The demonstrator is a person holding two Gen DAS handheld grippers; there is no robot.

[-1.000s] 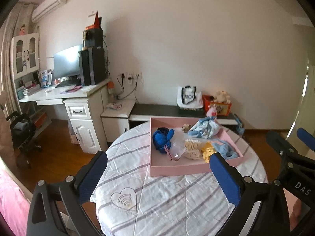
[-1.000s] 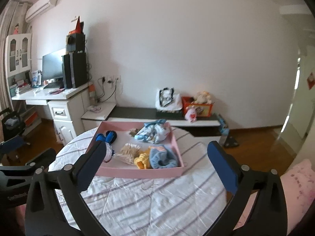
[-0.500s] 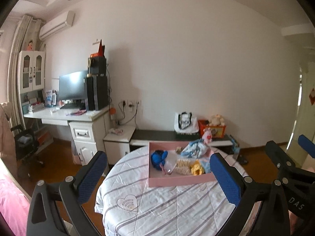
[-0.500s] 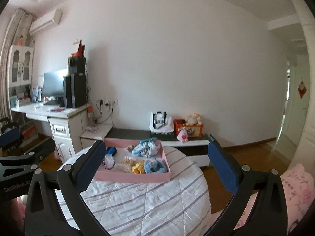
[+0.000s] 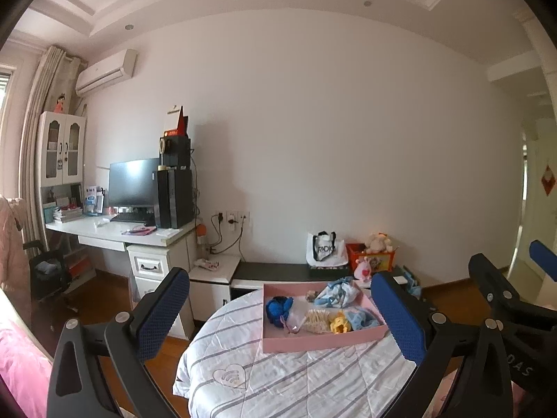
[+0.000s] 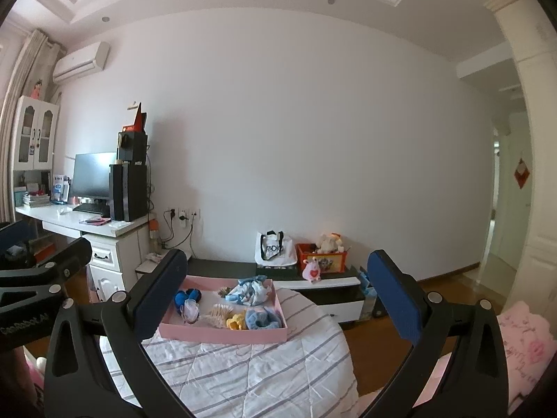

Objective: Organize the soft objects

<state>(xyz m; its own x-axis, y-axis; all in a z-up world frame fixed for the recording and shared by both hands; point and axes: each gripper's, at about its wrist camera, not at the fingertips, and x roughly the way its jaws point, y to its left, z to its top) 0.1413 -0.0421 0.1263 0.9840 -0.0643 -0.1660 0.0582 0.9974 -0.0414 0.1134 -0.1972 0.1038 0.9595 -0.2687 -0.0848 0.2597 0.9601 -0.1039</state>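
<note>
we see left hand-held gripper (image 5: 280,308) spread wide, empty | right hand-held gripper (image 6: 276,296) likewise | soft objects (image 5: 322,311) lie jumbled in pink tray (image 5: 313,342) on far surface (image 5: 278,376), small ones hard to identify

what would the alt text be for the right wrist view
An open hand-held gripper points across a round table with a striped white quilt toward a pink tray holding small soft things: a blue bundle, a yellow toy and pale blue cloths. Behind are a white wall, a desk with a monitor, and a low bench.
</note>
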